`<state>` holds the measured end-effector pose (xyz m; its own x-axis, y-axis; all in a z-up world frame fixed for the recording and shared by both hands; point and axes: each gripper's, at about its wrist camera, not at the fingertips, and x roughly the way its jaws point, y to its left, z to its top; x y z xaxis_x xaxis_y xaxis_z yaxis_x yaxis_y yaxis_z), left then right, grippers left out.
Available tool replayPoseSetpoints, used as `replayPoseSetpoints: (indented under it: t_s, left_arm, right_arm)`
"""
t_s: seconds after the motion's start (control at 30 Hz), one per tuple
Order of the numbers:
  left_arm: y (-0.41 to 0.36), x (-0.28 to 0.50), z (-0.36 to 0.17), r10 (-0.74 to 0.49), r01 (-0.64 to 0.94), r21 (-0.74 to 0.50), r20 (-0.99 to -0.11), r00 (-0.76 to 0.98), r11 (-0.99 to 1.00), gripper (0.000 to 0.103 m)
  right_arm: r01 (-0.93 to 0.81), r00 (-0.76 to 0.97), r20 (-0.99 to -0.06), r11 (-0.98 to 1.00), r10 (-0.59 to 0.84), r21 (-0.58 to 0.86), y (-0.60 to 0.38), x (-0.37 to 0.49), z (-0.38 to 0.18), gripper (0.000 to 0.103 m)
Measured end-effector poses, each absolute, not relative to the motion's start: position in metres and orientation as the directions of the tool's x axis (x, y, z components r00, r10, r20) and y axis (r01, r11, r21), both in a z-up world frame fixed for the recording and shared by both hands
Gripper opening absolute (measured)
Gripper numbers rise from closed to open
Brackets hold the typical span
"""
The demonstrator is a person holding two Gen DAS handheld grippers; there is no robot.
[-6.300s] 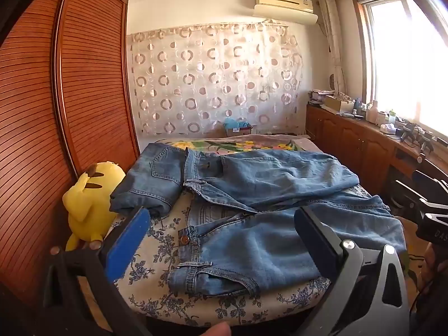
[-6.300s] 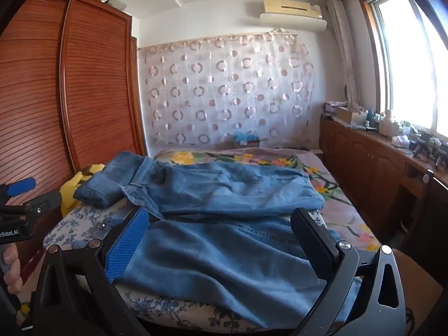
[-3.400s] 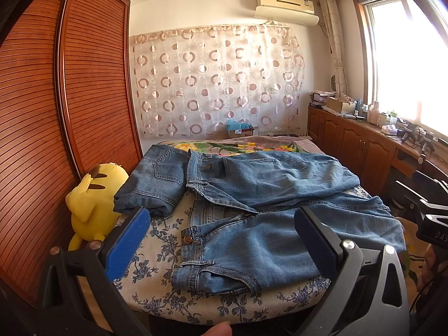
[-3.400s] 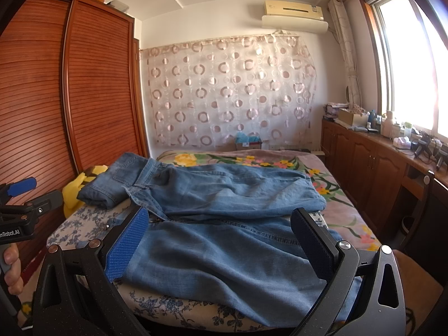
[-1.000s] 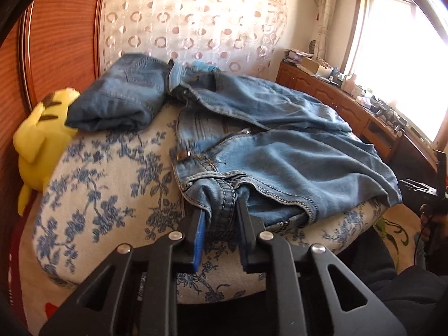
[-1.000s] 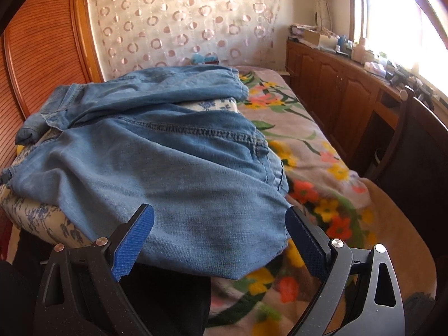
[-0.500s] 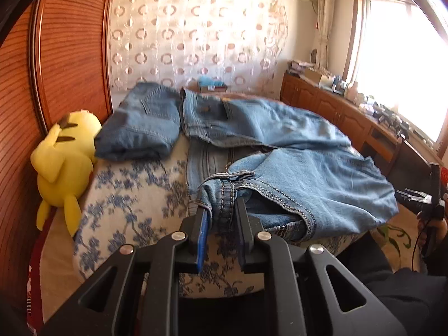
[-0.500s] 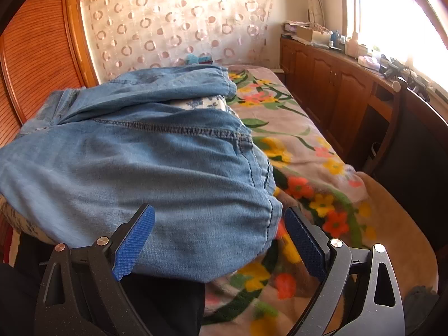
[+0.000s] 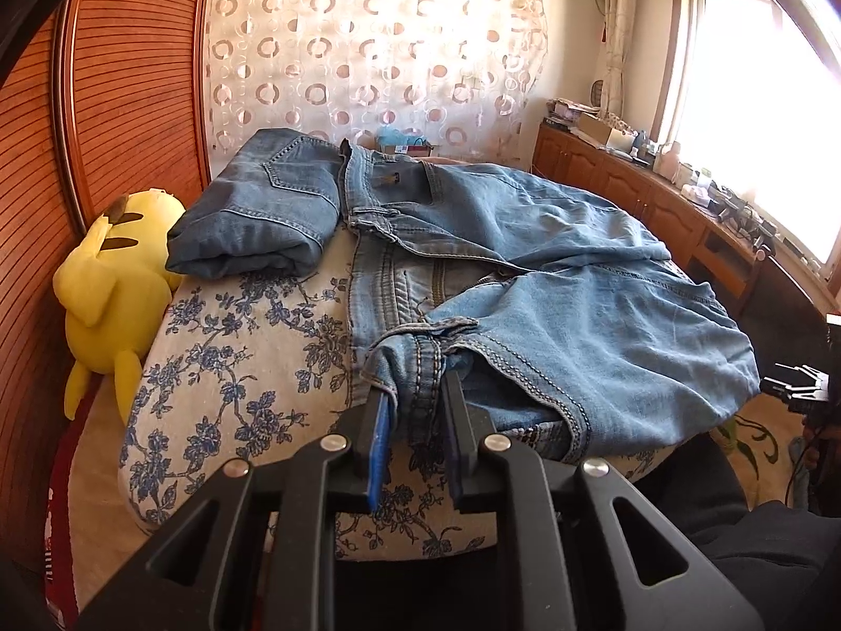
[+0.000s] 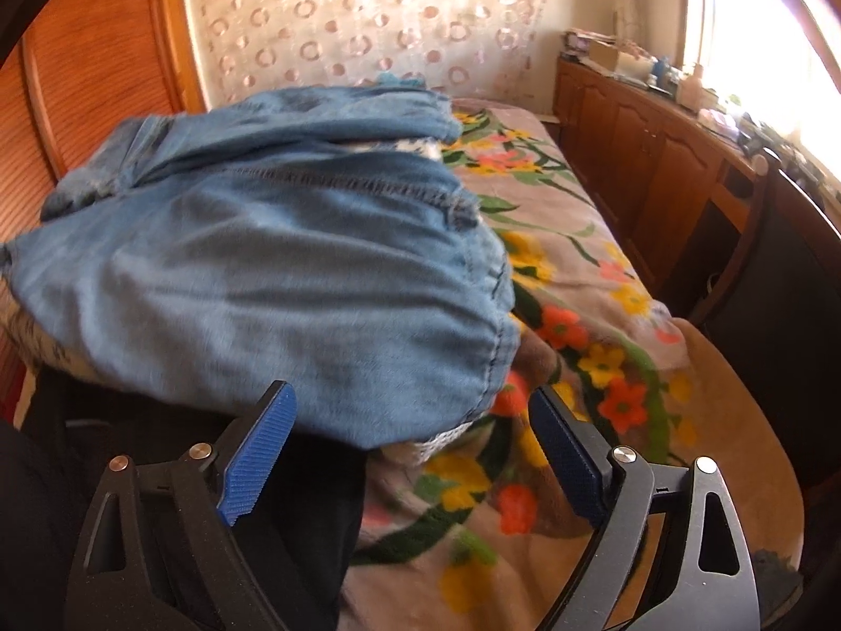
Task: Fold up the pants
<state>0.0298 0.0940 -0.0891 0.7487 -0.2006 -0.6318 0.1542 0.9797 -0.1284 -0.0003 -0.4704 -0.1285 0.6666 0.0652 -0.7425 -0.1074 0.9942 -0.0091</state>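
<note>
At the bed's [image 9: 221, 368] six-o'clock edge, left tongs [image 9: 418, 399] clench the jeans' [image 9: 578, 326] waistband; right tongs [image 10: 410, 420], spread yet narrowing, straddle the untouched hem.

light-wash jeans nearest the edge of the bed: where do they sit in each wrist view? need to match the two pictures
Left wrist: light jeans fill centre-right; waistband corner pinched in the left claw at bottom centre.
Right wrist: same jeans fill left and centre as a blurred leg, its hem edge above the open right claw.
Shared landmark: ring-patterned curtain on the back wall.
</note>
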Motion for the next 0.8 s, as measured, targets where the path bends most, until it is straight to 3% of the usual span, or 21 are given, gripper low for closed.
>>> replayPoseSetpoints:
  t_s: [0.3, 0.4, 0.47, 0.53, 0.6, 0.7, 0.8]
  left_arm:
    - [0.093, 0.030, -0.089, -0.200, 0.154, -0.128, -0.632, 0.749, 0.980, 0.016]
    - [0.093, 0.030, -0.089, -0.200, 0.155, -0.127, -0.633, 0.748, 0.980, 0.016]
    - [0.093, 0.030, -0.089, -0.200, 0.155, -0.126, -0.636, 0.745, 0.980, 0.016]
    - [0.093, 0.031, -0.090, -0.197, 0.155, -0.123, -0.639, 0.743, 0.980, 0.017]
    - [0.093, 0.032, -0.091, -0.197, 0.153, -0.124, -0.640, 0.743, 0.980, 0.018]
    - [0.094, 0.032, -0.094, -0.194, 0.150, -0.123, -0.642, 0.742, 0.981, 0.020]
    - [0.093, 0.032, -0.097, -0.189, 0.145, -0.121, -0.646, 0.740, 0.982, 0.022]
  right_arm:
    - [-0.106, 0.621, -0.784, 0.993, 0.019, -0.060, -0.475, 0.005, -0.154, 0.082]
    - [-0.097, 0.604, -0.797, 0.991, -0.011, -0.088, -0.477, 0.007, -0.165, 0.074]
    - [-0.096, 0.602, -0.799, 0.992, -0.010, -0.085, -0.478, 0.007, -0.167, 0.061]
    - [-0.103, 0.615, -0.789, 0.991, -0.003, -0.085, -0.478, 0.004, -0.164, 0.033]
    - [-0.105, 0.642, -0.767, 0.991, 0.006, -0.080, -0.479, 0.000, -0.155, 0.019]
    - [-0.097, 0.681, -0.732, 0.992, 0.006, -0.082, -0.481, -0.003, -0.139, 0.008]
    - [-0.100, 0.718, -0.696, 0.992, 0.015, -0.082, -0.479, -0.004, -0.122, 0.004]
